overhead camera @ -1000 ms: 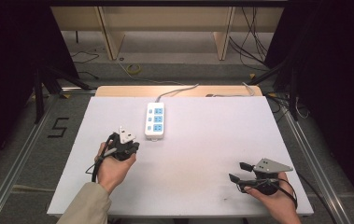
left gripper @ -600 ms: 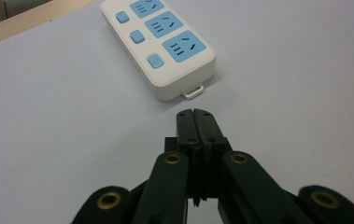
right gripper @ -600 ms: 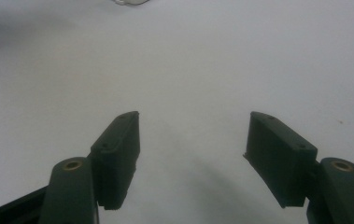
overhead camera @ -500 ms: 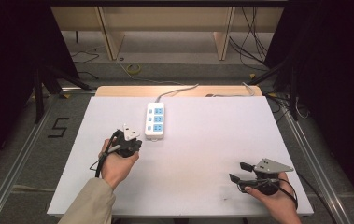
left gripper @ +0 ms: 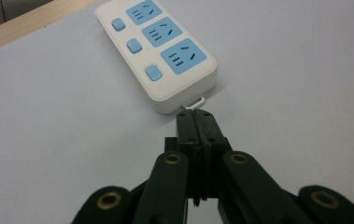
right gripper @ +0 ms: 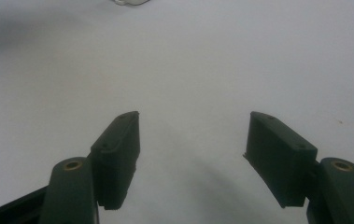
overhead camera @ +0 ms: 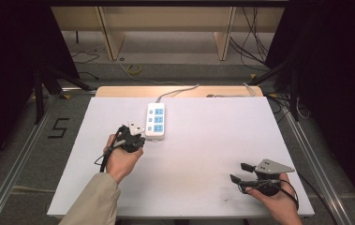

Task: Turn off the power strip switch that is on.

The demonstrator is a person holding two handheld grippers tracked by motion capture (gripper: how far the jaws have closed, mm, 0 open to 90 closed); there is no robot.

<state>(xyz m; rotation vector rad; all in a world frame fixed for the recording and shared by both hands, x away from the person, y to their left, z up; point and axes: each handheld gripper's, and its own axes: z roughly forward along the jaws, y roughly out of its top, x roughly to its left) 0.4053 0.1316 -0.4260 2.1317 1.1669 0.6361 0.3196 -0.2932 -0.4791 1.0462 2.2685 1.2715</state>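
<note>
1. Three blue switches run down the power strip [left gripper: 158,51], and the left gripper [left gripper: 197,122], jaws pressed together on nothing, has its tip just short of the strip's near end, by a small white loop.
2. The strip lies on the white table [overhead camera: 203,140], toward the far side (cord trailing off the back).
3. Best approach, I'd say: come down square on the nearest switch, press gently, so the strip doesn't skid.
4. The right gripper [overhead camera: 240,172] rests near the table's near edge, jaws apart, well clear.
</note>
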